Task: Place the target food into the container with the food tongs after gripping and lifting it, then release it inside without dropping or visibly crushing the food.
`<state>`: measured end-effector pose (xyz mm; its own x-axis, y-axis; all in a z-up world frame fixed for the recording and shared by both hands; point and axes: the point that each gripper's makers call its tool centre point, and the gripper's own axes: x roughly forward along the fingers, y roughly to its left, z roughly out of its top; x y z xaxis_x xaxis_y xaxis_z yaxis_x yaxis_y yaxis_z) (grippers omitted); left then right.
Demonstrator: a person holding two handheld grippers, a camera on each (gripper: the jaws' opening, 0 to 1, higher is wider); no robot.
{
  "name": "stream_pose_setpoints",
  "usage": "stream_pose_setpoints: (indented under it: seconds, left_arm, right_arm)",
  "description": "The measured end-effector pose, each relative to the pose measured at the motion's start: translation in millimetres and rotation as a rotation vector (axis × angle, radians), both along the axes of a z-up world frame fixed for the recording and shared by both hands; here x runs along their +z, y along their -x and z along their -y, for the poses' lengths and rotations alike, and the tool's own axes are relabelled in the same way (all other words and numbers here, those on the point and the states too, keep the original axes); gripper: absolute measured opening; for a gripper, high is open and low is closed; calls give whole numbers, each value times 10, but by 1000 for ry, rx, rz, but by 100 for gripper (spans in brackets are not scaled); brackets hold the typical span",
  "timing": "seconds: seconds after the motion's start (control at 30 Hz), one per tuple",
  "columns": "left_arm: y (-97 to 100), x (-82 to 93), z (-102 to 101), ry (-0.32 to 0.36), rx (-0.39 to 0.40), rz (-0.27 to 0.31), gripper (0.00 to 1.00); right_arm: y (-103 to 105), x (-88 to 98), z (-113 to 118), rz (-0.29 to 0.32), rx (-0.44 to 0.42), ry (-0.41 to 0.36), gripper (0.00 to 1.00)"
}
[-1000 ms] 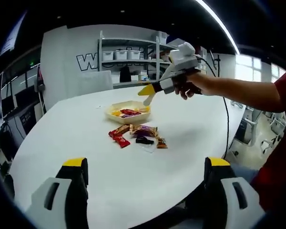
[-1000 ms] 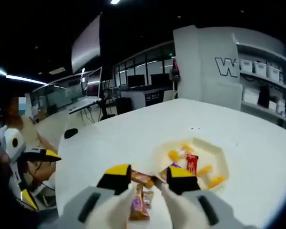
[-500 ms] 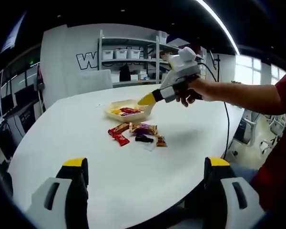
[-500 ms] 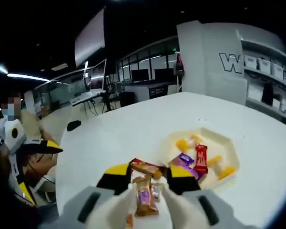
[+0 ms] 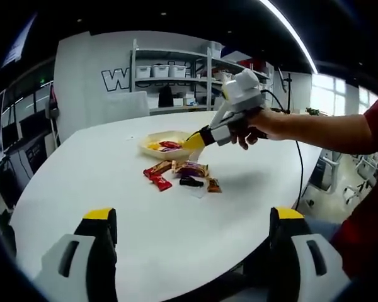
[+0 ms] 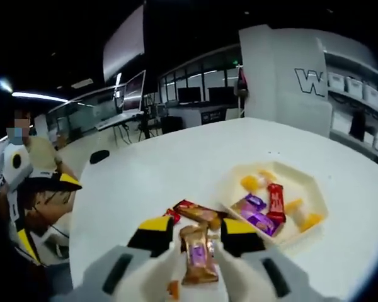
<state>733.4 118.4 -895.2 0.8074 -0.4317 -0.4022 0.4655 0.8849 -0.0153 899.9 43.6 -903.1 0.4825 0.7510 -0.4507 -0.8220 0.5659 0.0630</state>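
In the right gripper view the right gripper (image 6: 198, 236) has its yellow-tipped jaws parted, a brown-and-purple wrapped snack (image 6: 198, 261) lying on the surface in the gap between them; whether the jaws touch it cannot be told. Just past the jaw tips lies a red-and-gold wrapped bar (image 6: 195, 212). Further out and to the right of the jaws sits the pale hexagonal container (image 6: 315, 195), holding purple packets (image 6: 255, 214), a red packet (image 6: 275, 200) and several orange pieces (image 6: 310, 221). The white surface (image 6: 145, 182) spreads beyond.

In the left gripper view the left gripper (image 5: 192, 236) holds its jaws wide apart, nothing between them, low over the near edge of the surface (image 5: 101, 182). Well ahead of them, the loose wrapped snacks (image 5: 183, 176) lie in a small cluster, and the container (image 5: 167, 146) sits just behind that. The right gripper (image 5: 192, 141), carried by a hand (image 5: 249, 123), comes in from the right, its yellow tips hanging at the container's near side, above the cluster. Shelving with white bins (image 5: 170, 75) stands far beyond.
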Motion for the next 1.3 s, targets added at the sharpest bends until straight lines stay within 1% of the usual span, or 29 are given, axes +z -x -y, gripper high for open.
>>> stream_pose_setpoints:
  seconds: [0.07, 0.23, 0.33, 0.37, 0.43, 0.5, 0.53, 0.7, 0.77, 0.8, 0.83, 0.9, 0.97, 1.1, 1.13, 1.17, 1.2, 1.23, 1.3]
  left_arm:
    - [0, 1, 0, 2, 0, 2, 98]
    - [5, -18, -11, 0, 1, -3, 98]
    - [7, -21, -24, 1, 4, -2, 97]
    - [7, -22, -27, 4, 5, -4, 97]
    - [9, -26, -29, 1, 5, -4, 97]
    - [11, -30, -32, -1, 5, -5, 97]
    - [12, -26, -37, -1, 5, -5, 97]
    - [16, -23, -66, -3, 8, -6, 97]
    - [20, -25, -71, -5, 7, -8, 97]
    - [21, -25, -73, -5, 8, -7, 97]
    - [21, -27, -76, -4, 8, -9, 97]
    - [24, -28, -78, -4, 8, -9, 97]
    - [32, -39, -81, -4, 8, -13, 97]
    - [42, -56, -92, -14, 6, -18, 96]
    - [43, -53, -94, -14, 7, -17, 96]
    - [43, -51, -94, -13, 7, -16, 96]
    - [44, -49, -94, -13, 8, -17, 96]
    - [45, -49, -93, -13, 8, -17, 96]
    - [44, -57, -92, -15, 8, -17, 95]
  right_arm:
    - [7, -27, -14, 16, 9, 6, 24]
    - [-12, -107, -41, 22, 18, 20, 24]
    - [-13, -126, -66, -1, 13, 1, 24]
    - [-18, -140, -78, 4, 14, 4, 24]
    - [-29, -163, -86, 32, 20, 28, 24]
    - [-24, -175, -93, 30, 17, 31, 24]
    - [-8, -184, -99, 15, 23, 25, 24]
    - [1, -209, -96, 17, 27, 30, 24]
    - [13, -245, -82, 2, 25, 41, 24]
    - [8, -293, -56, 1, 22, 68, 24]
    - [-5, -315, -41, 21, 22, 87, 24]
    - [-4, -303, -46, 36, 26, 81, 23]
    - [-5, -301, -42, 18, 18, 74, 23]
    - [-26, -302, -32, 9, 8, 73, 21]
    - [-38, -300, -16, 7, -9, 73, 20]
    - [-40, -301, -12, -4, -16, 67, 19]
    - [-30, -287, -15, -53, -41, 30, 18]
    - [-20, -288, -10, -82, -50, 15, 17]
    - [-42, -288, 10, -83, -55, 14, 16]
